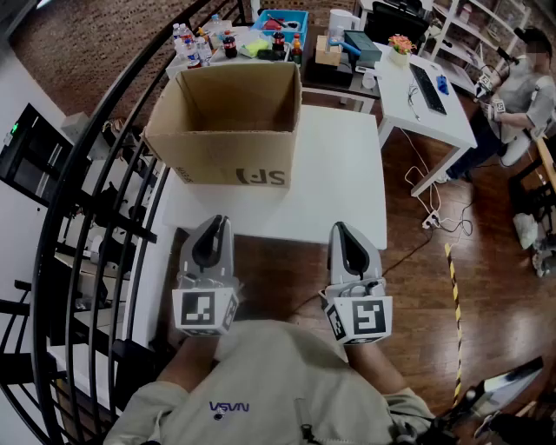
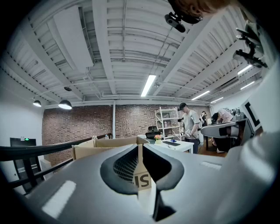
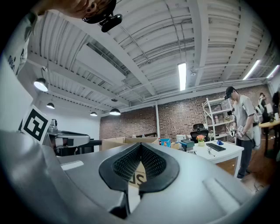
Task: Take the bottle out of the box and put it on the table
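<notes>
An open cardboard box (image 1: 228,126) stands on the white table (image 1: 339,191), towards its far left. I can see only bare cardboard inside it; no bottle shows, and the near wall hides part of the floor. Both grippers hover level over the table's near edge and point at the box. My left gripper (image 1: 217,221) is shut and holds nothing. My right gripper (image 1: 338,229) is likewise shut and holds nothing. In the left gripper view the box (image 2: 109,142) lies straight beyond the left gripper (image 2: 140,147). In the right gripper view the box (image 3: 127,141) shows past the right gripper (image 3: 141,145).
Behind the box stands a cluttered table with several bottles (image 1: 193,48) and a blue bin (image 1: 283,21). A white desk (image 1: 452,122) with a keyboard is at the right, where a person (image 1: 526,83) sits. A black railing (image 1: 95,182) runs along the left. Cables (image 1: 434,217) lie on the wooden floor.
</notes>
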`<state>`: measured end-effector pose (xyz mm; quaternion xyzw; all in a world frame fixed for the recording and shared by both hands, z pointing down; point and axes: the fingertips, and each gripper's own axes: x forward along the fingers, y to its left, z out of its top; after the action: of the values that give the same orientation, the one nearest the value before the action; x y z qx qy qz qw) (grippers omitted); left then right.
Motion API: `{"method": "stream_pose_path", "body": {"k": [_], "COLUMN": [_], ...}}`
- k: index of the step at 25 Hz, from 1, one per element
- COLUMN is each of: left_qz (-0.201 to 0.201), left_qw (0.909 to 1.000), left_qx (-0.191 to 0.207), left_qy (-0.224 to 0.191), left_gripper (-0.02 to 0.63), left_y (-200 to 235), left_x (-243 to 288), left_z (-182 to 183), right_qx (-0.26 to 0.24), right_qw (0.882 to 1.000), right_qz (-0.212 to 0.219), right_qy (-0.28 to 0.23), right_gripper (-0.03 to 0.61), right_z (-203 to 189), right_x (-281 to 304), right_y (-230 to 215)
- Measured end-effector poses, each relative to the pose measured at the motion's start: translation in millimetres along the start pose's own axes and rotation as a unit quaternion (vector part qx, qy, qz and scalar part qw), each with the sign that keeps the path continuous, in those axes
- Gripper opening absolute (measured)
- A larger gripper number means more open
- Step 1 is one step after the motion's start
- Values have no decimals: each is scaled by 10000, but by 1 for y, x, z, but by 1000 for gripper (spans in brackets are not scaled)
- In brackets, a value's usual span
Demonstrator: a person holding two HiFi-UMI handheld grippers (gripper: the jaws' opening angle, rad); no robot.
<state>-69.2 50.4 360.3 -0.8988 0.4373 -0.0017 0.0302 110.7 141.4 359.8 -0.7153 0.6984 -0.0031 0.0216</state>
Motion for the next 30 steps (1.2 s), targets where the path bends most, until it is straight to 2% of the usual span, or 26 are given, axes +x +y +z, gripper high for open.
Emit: {"method": "stream_pose_path", "body": {"k": [5,10,14,22,30], "left_qz": [0,-188,-264,-163,-244], "left_qw": [9999,9996,9994,9992,9990], "left_qx": [16,-39,-35,46,-130], "left_qy": [-154,-196,-214,-375,-362], "left_gripper": [20,20,20,20,0], "left_y": [14,39,74,162,241], "left_x": [38,89,133,203,253], "left_z": [15,13,18,46,53], "right_qx": [-38,-98,-198,-692,-1092], "right_qw": [10000,9997,9992,9971,9938], "right_qz": [-15,-232,-347,-306,76], "right_qy": [-51,12,-17,-117,170], "right_gripper": [0,0,2,2,2], "right_z": [7,5,17,68,101], "right_x": [32,76,124,225,319], "right_y": [-9,-19,-20,-1,40]}}
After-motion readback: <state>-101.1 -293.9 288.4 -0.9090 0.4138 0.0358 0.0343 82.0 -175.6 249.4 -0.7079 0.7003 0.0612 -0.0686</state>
